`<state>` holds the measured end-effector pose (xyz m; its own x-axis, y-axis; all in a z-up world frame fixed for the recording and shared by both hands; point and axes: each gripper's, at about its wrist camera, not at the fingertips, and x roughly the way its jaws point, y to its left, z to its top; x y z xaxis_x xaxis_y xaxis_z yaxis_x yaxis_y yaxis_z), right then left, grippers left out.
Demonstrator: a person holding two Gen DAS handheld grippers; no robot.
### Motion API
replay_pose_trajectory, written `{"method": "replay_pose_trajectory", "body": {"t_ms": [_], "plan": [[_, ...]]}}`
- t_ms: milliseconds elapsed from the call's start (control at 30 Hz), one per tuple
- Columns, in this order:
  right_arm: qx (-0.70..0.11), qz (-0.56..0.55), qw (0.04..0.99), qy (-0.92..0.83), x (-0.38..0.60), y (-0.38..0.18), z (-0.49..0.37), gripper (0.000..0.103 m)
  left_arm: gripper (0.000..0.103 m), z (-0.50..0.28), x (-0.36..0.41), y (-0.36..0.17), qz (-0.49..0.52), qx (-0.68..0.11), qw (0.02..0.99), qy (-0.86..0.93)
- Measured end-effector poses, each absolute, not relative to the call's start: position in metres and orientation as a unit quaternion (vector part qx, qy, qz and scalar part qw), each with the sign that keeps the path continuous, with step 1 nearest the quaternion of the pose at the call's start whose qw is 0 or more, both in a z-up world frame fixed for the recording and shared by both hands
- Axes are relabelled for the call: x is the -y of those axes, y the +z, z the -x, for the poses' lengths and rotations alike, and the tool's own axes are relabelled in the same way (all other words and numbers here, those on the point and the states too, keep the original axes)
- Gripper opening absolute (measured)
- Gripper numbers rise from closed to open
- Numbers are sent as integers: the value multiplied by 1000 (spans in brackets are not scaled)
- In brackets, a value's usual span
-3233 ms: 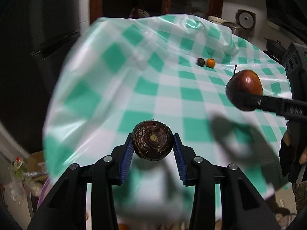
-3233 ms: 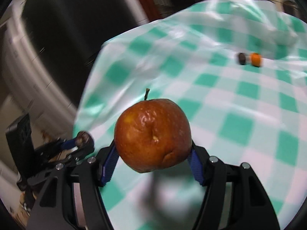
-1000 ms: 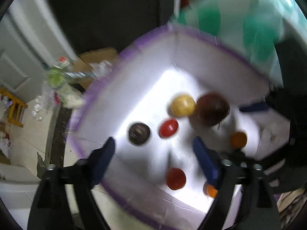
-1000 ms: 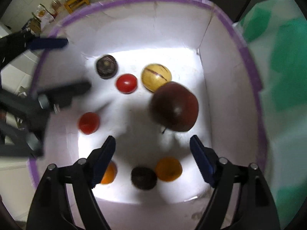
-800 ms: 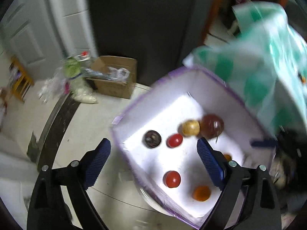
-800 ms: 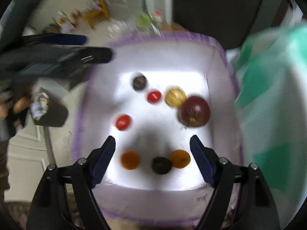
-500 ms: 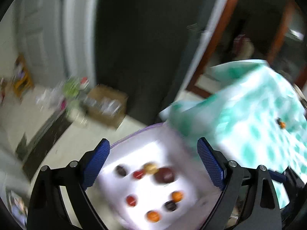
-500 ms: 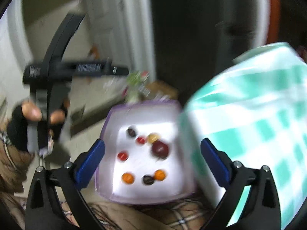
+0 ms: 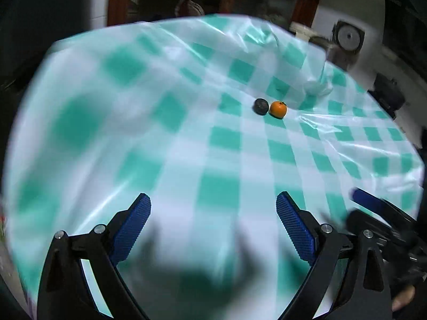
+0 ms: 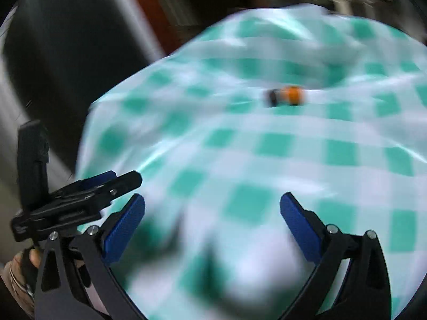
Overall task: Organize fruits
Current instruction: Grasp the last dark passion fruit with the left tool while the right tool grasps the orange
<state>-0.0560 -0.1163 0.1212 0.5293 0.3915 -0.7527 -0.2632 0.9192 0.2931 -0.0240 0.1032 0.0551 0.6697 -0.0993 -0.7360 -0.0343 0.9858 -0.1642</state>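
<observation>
Fruits left to fetch, a small orange [image 9: 278, 109] touching a dark round fruit [image 9: 260, 106], sit far across your checked tablecloth [image 9: 226, 160], so with your left gripper [image 9: 213, 229] and right gripper [image 10: 212, 225] gaping wide and empty, reach out, one per fruit.

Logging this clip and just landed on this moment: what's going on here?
A person holds two claws over a table with a green checked cloth. Both the left claw and the right claw are open and empty. Two small fruits remain far across the cloth, side by side: an orange one and a dark one. Neither claw is near them, and the right view is blurred.
</observation>
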Motion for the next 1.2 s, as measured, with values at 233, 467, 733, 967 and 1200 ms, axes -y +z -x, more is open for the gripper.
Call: {"method": "replay_pose_trajectory", "body": {"t_ms": [233, 467, 733, 967, 1200], "plan": [[-441, -120, 886, 79, 195, 87, 9, 102, 92, -97, -53, 26, 153, -389, 908, -31], [-445, -66, 892, 39, 209, 65, -27, 102, 92, -125, -28, 25, 83, -354, 931, -16], [-435, -19, 899, 47, 191, 51, -99, 90, 92, -127, -49, 18, 129, -364, 922, -34], [-474, 77, 870, 110, 141, 21, -174, 62, 92, -126, -52, 15, 135, -359, 923, -26], [-499, 128, 849, 119, 115, 2, -206, 58, 92, -129, -54, 12, 147, -362, 920, -21]]}}
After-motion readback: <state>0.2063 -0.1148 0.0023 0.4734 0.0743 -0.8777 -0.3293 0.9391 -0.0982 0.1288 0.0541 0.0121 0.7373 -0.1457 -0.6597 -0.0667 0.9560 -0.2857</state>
